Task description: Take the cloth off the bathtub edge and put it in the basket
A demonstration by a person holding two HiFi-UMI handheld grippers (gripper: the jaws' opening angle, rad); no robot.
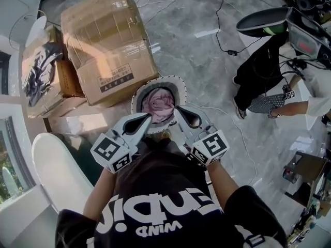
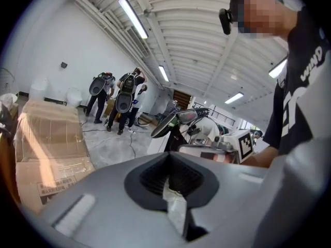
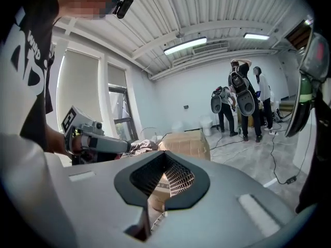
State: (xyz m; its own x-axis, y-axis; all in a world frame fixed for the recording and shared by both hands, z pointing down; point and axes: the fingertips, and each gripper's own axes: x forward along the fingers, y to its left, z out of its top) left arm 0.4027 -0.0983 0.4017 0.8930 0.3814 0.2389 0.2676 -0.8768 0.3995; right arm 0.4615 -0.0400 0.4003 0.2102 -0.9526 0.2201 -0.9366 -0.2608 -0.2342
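Cloth: the pink cloth [image 1: 159, 104] lies bunched inside the round basket [image 1: 137, 93], not on the bathtub [image 1: 54, 169], which curves away at 8 o'clock from the basket.
Bearing from fingers: the cloth sits at 12 o'clock of both tips, just beyond them, over the basket's near rim.
Long axis: none to read; it is a crumpled heap.
Nearer gripper: about equal, with both tips at the rim.
Left gripper [image 1: 148, 117]: jaws together, nothing between them.
Right gripper [image 1: 176, 109]: jaws together, empty too.
Pose: both are held close to the person's chest, angled inward so the tips converge toward the basket.
Judgement: the placing looks done; no further grasp seems needed.
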